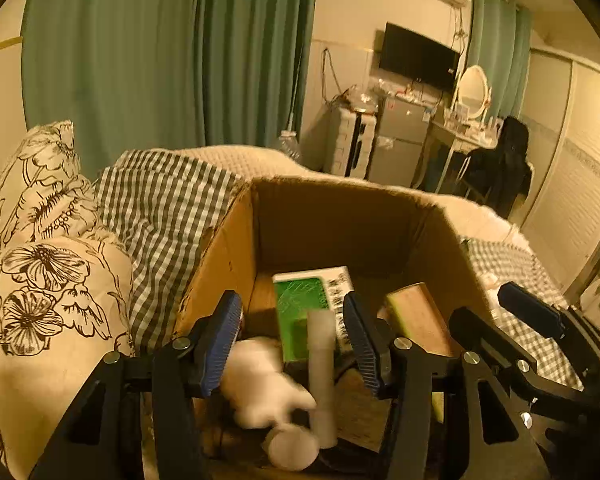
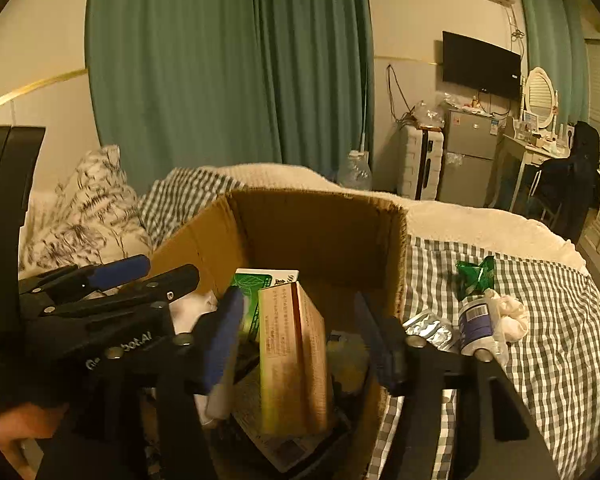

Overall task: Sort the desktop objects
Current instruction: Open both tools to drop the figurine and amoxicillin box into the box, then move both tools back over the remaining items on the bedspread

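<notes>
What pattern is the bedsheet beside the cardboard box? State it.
Green-and-white gingham check on the bedsheet, right of the cardboard box; clearest in the right wrist view.

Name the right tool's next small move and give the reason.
Probably swing the right tool, open and empty over the cardboard box, toward the dark bottle on the checked bedspread. It, a foil blister pack and a green wrapper lie unsorted outside the box.

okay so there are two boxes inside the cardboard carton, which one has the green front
The green-fronted box near the cardboard carton's back wall. The other, the tan box, has a plain brownish face with a yellow-green edge and sits between the right gripper's open jaws.
</notes>
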`<move>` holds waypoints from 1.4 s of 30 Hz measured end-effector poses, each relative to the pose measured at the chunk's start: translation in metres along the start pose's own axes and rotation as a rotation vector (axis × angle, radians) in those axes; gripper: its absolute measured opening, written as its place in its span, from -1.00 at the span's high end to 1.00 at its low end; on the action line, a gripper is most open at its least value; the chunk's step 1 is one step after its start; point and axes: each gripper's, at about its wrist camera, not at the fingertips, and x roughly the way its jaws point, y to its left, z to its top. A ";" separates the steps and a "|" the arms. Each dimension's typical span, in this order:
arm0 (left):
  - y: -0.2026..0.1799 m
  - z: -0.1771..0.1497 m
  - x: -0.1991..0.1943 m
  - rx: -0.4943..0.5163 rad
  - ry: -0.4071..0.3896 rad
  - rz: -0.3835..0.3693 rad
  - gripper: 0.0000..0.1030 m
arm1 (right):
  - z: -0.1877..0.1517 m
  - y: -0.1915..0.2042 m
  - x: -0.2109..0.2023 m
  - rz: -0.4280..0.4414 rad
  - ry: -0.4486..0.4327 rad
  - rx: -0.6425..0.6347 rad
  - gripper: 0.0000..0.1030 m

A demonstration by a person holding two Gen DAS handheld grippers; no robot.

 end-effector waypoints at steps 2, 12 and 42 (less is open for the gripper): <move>-0.002 0.003 -0.010 0.001 -0.026 -0.004 -0.25 | 0.001 -0.006 -0.012 -0.010 -0.021 0.007 -0.18; -0.025 0.015 -0.059 -0.008 -0.153 -0.006 -0.86 | 0.010 -0.053 -0.081 -0.073 -0.111 0.064 -0.35; -0.142 0.017 -0.077 0.066 -0.261 -0.150 -1.00 | 0.021 -0.177 -0.164 -0.276 -0.172 0.186 -0.87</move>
